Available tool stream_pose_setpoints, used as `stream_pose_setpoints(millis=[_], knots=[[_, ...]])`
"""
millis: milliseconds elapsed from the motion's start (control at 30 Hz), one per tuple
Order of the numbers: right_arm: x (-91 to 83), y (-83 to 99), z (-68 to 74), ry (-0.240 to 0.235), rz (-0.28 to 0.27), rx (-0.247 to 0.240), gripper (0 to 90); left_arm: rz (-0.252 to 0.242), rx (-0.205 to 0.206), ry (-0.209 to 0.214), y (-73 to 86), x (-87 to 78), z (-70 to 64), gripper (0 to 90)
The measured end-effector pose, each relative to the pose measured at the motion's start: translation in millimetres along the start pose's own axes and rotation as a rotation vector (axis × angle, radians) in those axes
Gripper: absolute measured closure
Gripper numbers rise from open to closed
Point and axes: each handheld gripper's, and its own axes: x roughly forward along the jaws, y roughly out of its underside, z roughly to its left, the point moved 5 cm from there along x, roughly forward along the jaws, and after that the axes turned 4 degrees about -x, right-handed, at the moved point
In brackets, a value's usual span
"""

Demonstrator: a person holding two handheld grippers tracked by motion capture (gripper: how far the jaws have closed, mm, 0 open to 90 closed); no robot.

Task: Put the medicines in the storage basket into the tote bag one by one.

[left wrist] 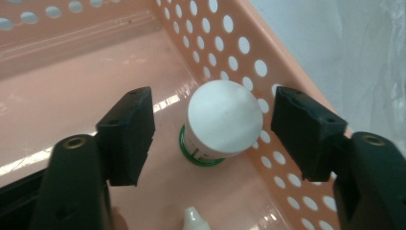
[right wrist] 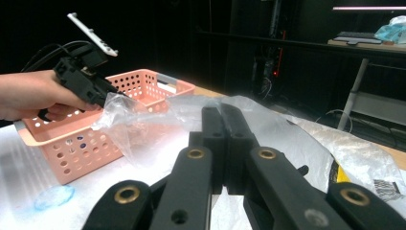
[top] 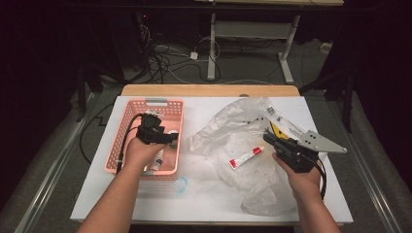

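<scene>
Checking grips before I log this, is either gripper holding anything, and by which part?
The left gripper is open around a white-capped jar, not touching. The right gripper is shut on nothing.

- From above, my table [top: 204, 194] is brightly lit while the room around it sinks into black.
- Glare streaks the basket [left wrist: 95, 81] floor by my left jaws, which blur up close.
- My right jaws look soft; the background is dim.

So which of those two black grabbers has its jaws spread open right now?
The left gripper, over the pink perforated plastic basket: its jaws stand wide apart either side of a white-capped jar. The right gripper, over the clear plastic bag, is closed.
</scene>
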Motion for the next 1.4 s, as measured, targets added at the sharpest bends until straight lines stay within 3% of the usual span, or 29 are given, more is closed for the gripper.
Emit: stream_pose_setpoints(millis=[233, 400, 733, 1033, 1400], knots=[[-0.2, 0.7, -1.2, -0.002, 0.0, 0.001, 90.0, 0.058, 0.0, 0.007, -1.1, 6.6, 4.3, 32.8], [0.8, 2.1, -1.4, -0.004, 0.001, 0.003, 90.0, 0.091, 0.0, -0.009, -3.3, 10.9, 6.7, 32.8], [0.0, 1.7, -2.4, -0.004, 0.001, 0.005, 90.0, 0.092, 0.0, -0.042, -12.2, 15.0, 7.6, 36.0], [0.0, 1.2, -0.9, -0.007, 0.001, 0.001, 90.0, 0.103, -0.016, -0.042, -11.8, 20.5, 6.8, 44.6], [0.7, 2.1, -0.7, -0.01, 0.003, -0.005, 90.0, 0.111, -0.006, -0.067, -10.2, 24.1, 5.6, 48.2]])
